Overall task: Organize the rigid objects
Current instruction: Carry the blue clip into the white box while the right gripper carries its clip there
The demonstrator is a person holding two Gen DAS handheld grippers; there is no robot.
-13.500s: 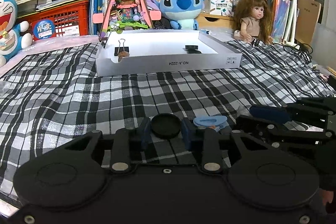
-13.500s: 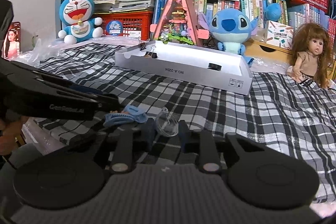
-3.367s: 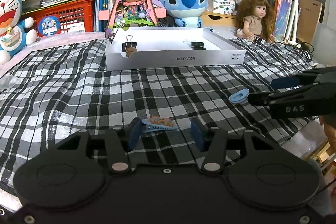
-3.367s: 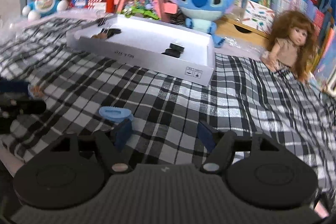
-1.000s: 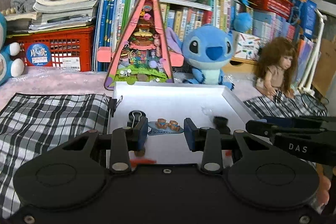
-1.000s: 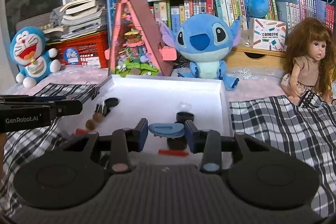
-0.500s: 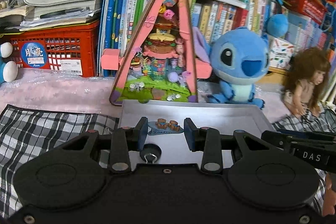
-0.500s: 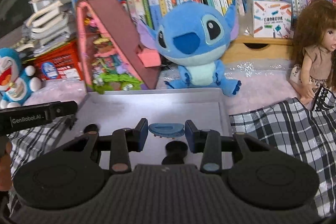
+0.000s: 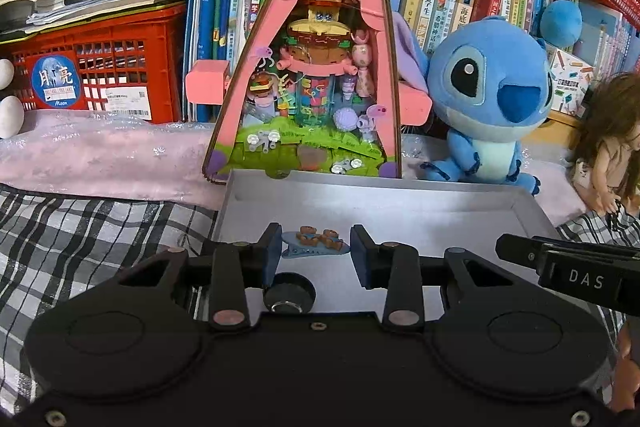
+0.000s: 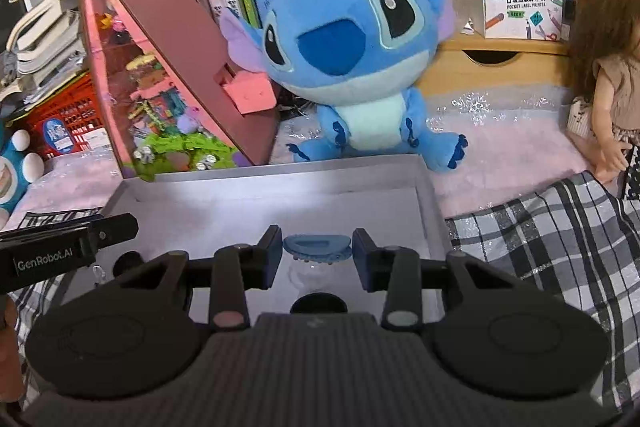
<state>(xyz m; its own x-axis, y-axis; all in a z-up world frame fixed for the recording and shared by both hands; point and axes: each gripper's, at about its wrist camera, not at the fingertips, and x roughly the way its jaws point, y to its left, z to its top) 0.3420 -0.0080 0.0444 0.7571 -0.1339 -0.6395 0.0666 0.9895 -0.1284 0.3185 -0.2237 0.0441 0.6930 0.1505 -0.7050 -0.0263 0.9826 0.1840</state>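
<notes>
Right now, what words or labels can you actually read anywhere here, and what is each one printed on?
"DAS": on the right gripper, seen from the left wrist.
"GenRobot.AI": on the left gripper, seen from the right wrist.
"POCKET LABEL PRINTER": on the white box behind the doll, under Chinese characters.
"Moon": on the round sticker on the red crate, under two large Chinese characters.
Book spines: Chinese titles, mostly too small to read.

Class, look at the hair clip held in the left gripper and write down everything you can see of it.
The hair clip is a flat, light blue piece, plastic by its look, tapering to a point at one end. Two small brown bear figures sit on its top face. It lies about level, crosswise between the fingers of the left gripper, which pinch its two ends. It hangs above the white tray, apart from its floor.
</notes>
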